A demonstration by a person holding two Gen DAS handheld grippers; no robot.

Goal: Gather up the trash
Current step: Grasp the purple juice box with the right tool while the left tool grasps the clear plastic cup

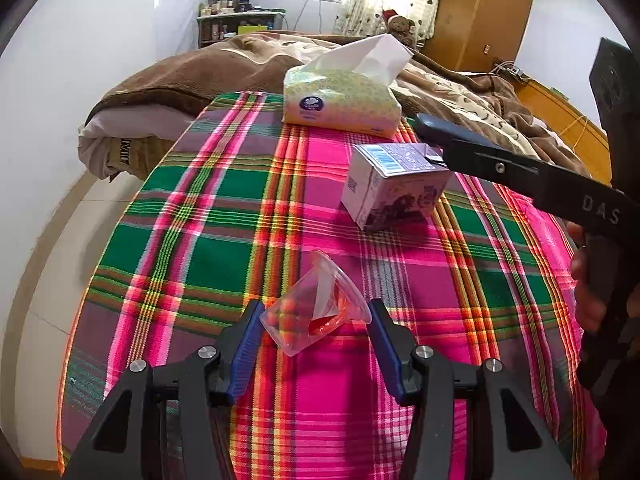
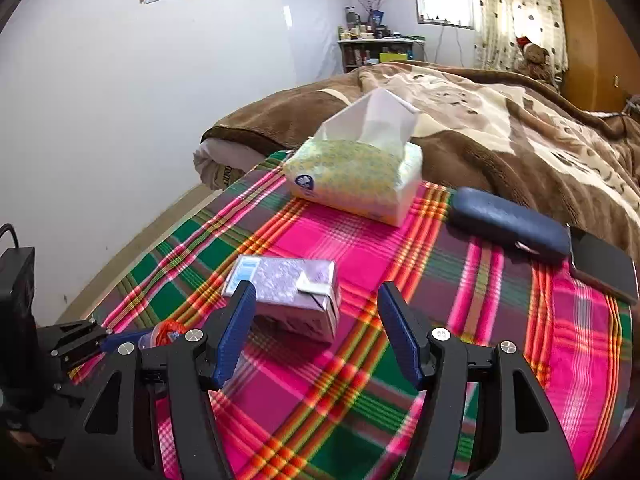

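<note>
A crumpled clear plastic cup with red scraps inside lies on its side on the plaid cloth. My left gripper is shut on it, one blue pad at each end. In the right wrist view the cup shows at the far left, at the left gripper's tips. A small purple drink carton lies flat between the spread fingers of my open right gripper, closer to its left pad. One right finger reaches over the carton.
A yellow tissue pack stands at the far end of the cloth. A dark blue glasses case and a black phone lie to the right. A bed with a brown blanket is behind. A hand holds the right gripper.
</note>
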